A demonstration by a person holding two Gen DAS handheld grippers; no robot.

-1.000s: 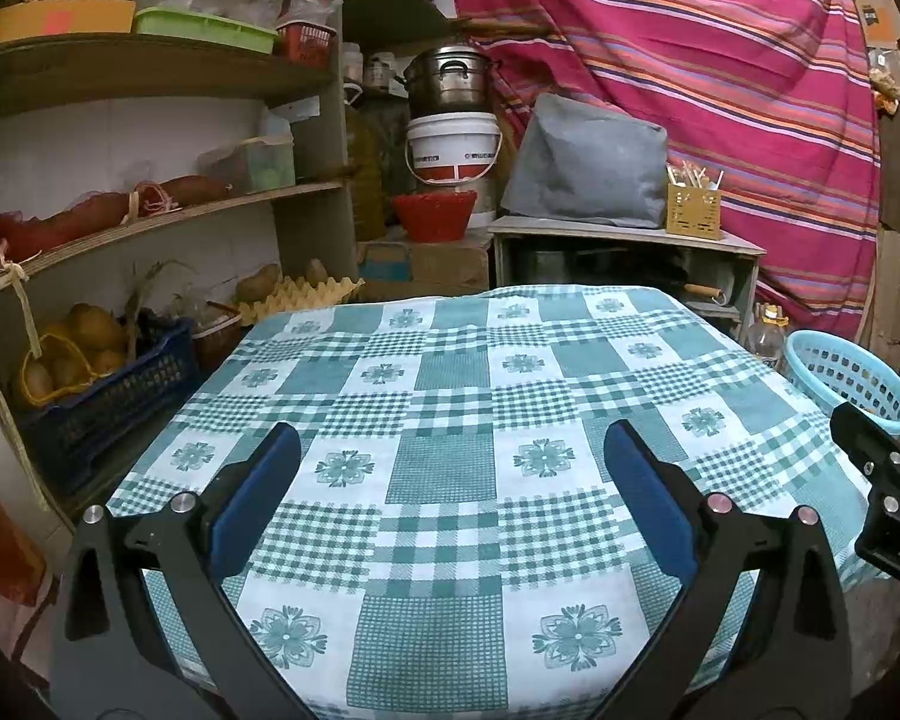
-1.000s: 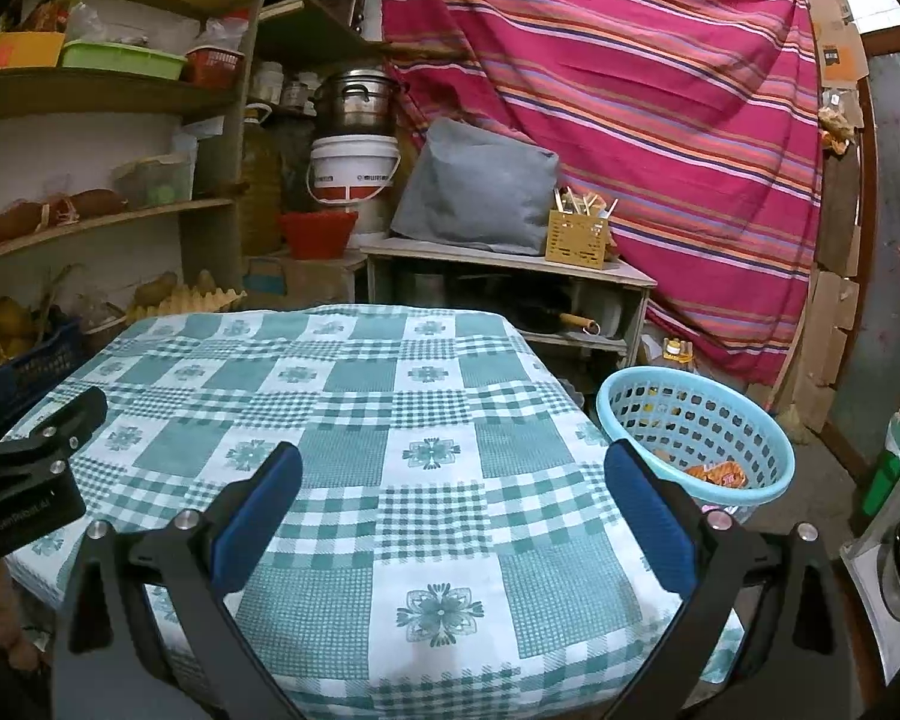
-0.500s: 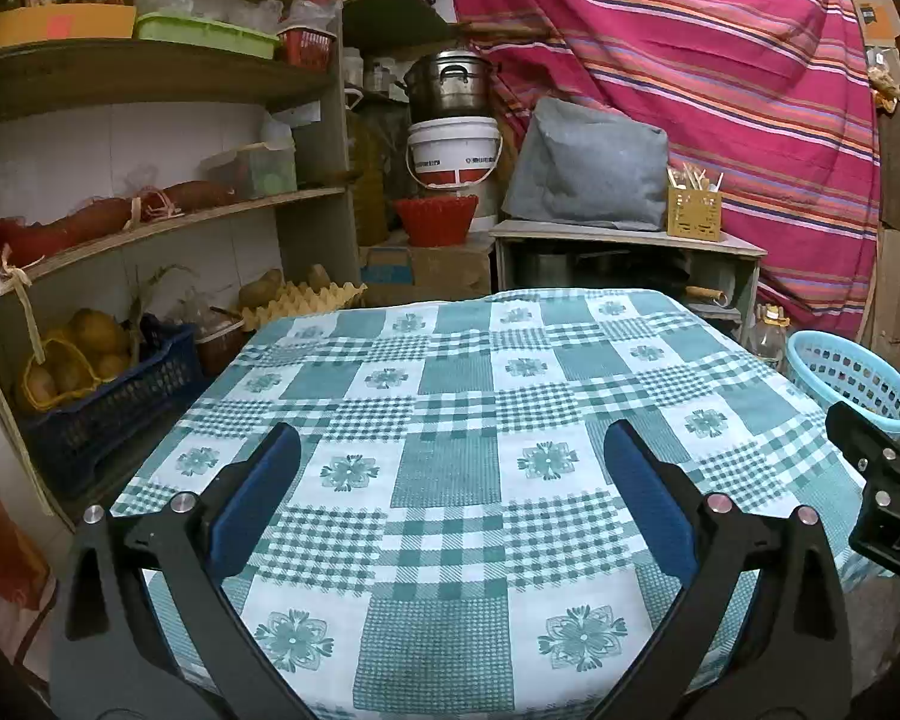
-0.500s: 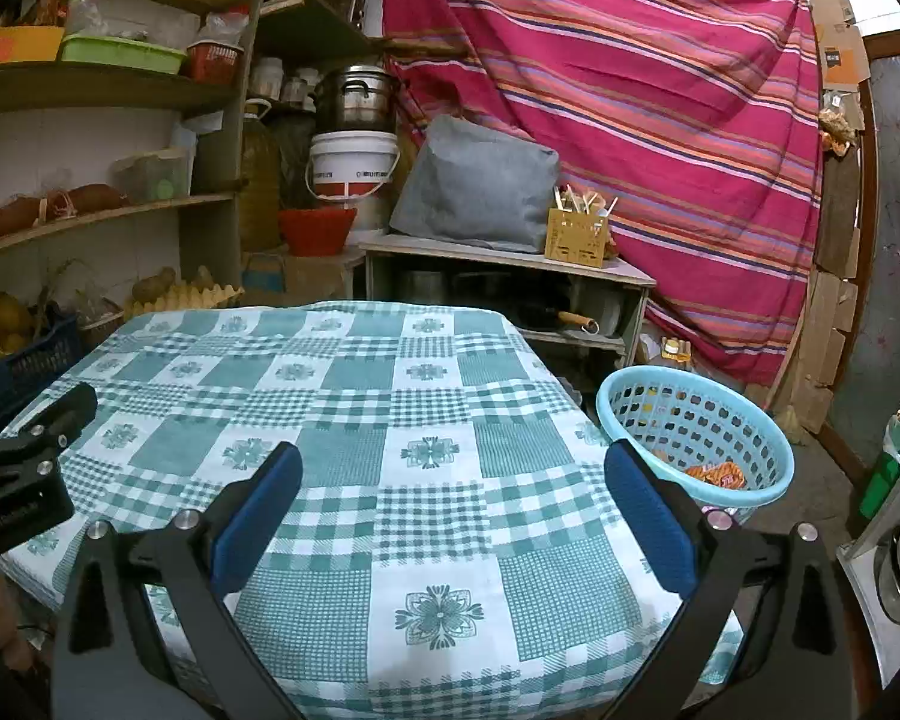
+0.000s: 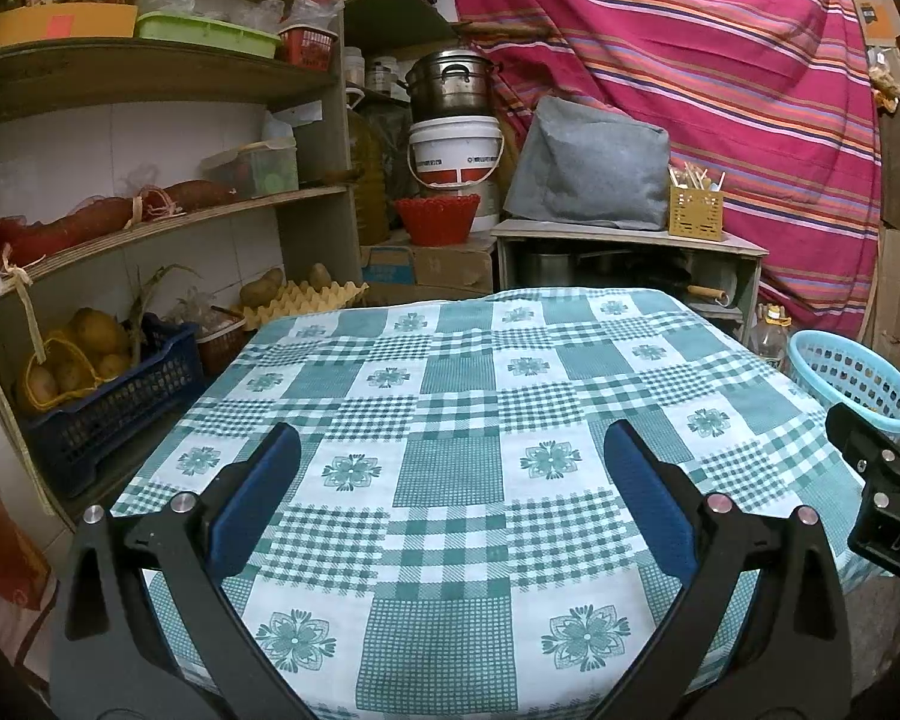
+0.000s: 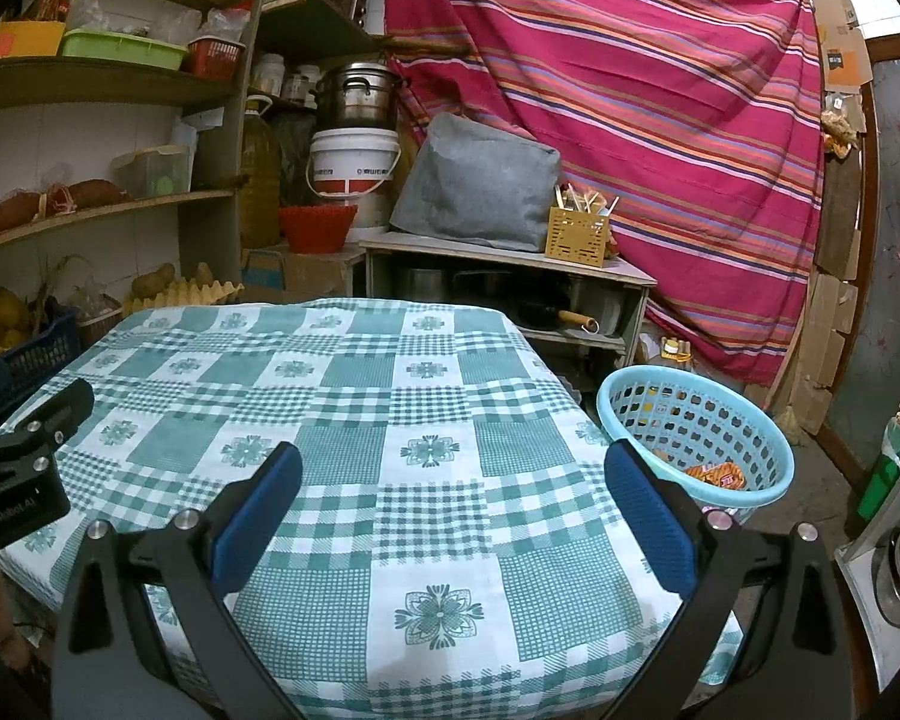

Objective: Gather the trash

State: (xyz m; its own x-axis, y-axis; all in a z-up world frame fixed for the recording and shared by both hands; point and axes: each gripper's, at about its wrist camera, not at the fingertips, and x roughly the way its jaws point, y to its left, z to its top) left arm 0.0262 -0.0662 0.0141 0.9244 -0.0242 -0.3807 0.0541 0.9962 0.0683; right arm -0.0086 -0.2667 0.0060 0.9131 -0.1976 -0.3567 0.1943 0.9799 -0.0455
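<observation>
A table with a green and white checked cloth fills the middle of both views. No trash lies on it. A light blue plastic basket stands on the floor at the table's right side, with an orange wrapper inside; it also shows in the left wrist view. My left gripper is open and empty above the near part of the cloth. My right gripper is open and empty above the table's near right part. Each gripper's body shows at the edge of the other's view.
Wooden shelves with boxes, sweet potatoes and a blue crate of potatoes stand at the left. Behind the table are a low cabinet with a grey cushion, a white bucket and a striped red curtain.
Both grippers have drawn back and risen slightly, so the table sits a little farther off. Both stay open and empty.
</observation>
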